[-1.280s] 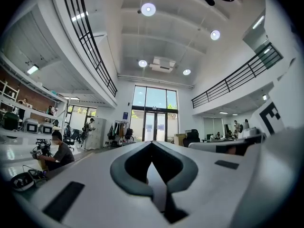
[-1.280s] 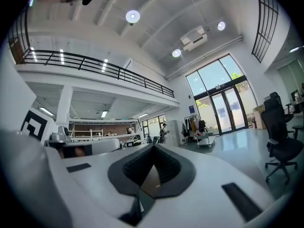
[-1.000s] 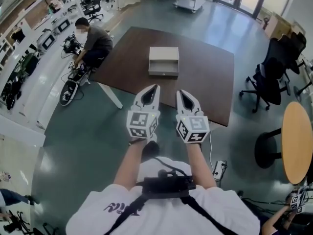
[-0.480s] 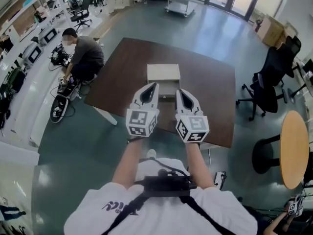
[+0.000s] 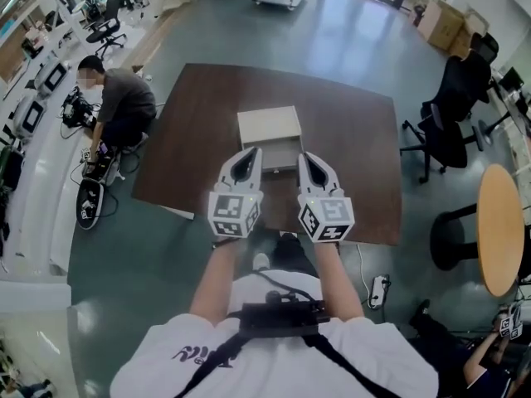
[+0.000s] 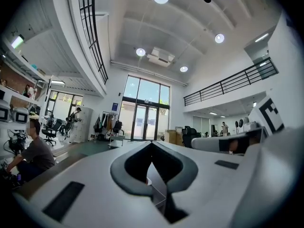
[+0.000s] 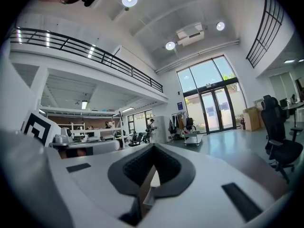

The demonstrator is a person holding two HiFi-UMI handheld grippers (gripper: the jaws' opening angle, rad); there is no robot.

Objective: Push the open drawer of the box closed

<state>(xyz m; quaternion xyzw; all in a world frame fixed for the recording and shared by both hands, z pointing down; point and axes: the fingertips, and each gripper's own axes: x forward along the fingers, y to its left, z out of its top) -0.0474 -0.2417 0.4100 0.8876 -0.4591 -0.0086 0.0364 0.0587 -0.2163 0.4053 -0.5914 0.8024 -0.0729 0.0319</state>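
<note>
The dark table fills the middle of my head view, its near edge just under my forearms. Well off at 3 o'clock stands a round wooden table, with black office chairs at 2 o'clock. At 10 o'clock a person sits on the floor by the table's far-left corner. None of these stands in my path.

The box sits mid-table at 12 o'clock. Its drawer hangs open toward me, the front running 9 to 3, so I judge the push goes straight toward 12.

The left gripper and the right gripper point toward 12 and flank the drawer's front, about equally near. Whether either touches it I can't say. Each gripper view shows the jaws clenched tip to tip, nothing held, with the drawer just past them.
</note>
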